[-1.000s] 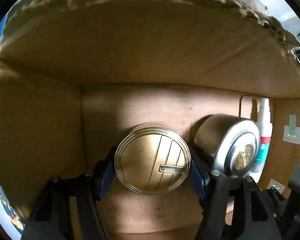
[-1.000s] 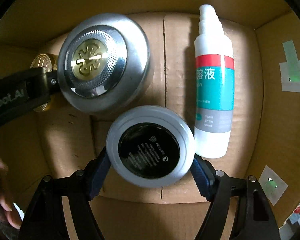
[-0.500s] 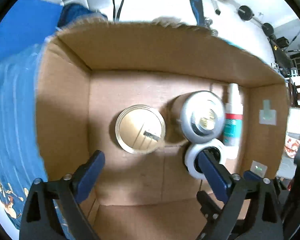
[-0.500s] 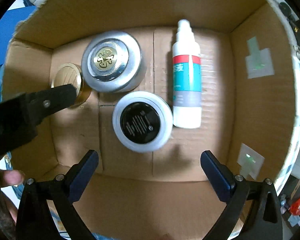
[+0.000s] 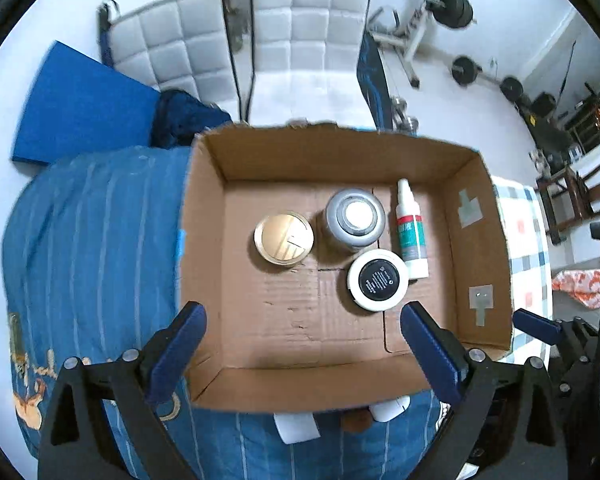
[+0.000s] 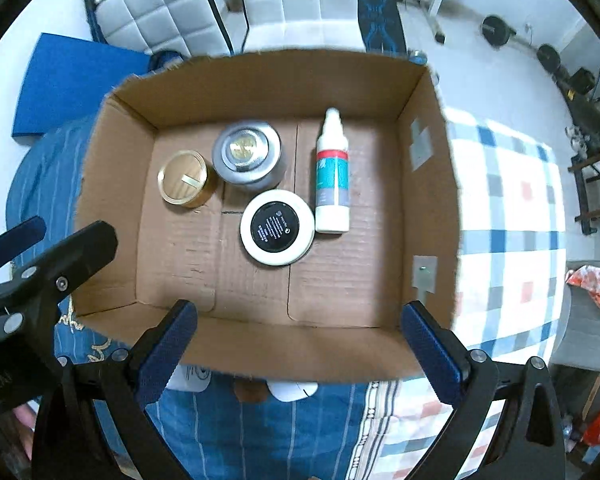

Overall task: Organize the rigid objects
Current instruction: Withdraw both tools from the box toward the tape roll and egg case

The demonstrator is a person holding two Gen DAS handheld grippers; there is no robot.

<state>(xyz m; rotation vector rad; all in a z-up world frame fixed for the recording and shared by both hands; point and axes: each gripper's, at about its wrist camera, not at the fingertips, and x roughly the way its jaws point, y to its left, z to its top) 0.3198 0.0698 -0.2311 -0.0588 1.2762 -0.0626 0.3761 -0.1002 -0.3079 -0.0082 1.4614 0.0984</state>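
Observation:
An open cardboard box [image 5: 204, 216] [image 6: 428, 184] sits on a bed. Inside stand a gold tin [image 5: 283, 238] [image 6: 183, 182], a silver tin [image 5: 355, 218] [image 6: 247, 154], a white jar with a black lid [image 5: 378, 280] [image 6: 277, 227] and a white spray bottle [image 5: 410, 230] [image 6: 331, 174] lying flat. My left gripper [image 5: 302, 320] is open and empty, high above the box's near side. My right gripper [image 6: 298, 320] is open and empty above the near wall. The left gripper's arm also shows at the left of the right wrist view [image 6: 48, 264].
The box rests on a blue striped bedspread [image 5: 84, 240] and a checked quilt [image 6: 508, 216]. White padded chairs [image 5: 300, 40], a blue mat [image 5: 80, 108] and gym weights [image 5: 464, 70] stand beyond the bed. White items [image 6: 292, 390] peek out under the box's near wall.
Both grippers let go of their tins, opened wide and pulled up and back out of the box. The gold tin and the white jar now stand free on the box floor.

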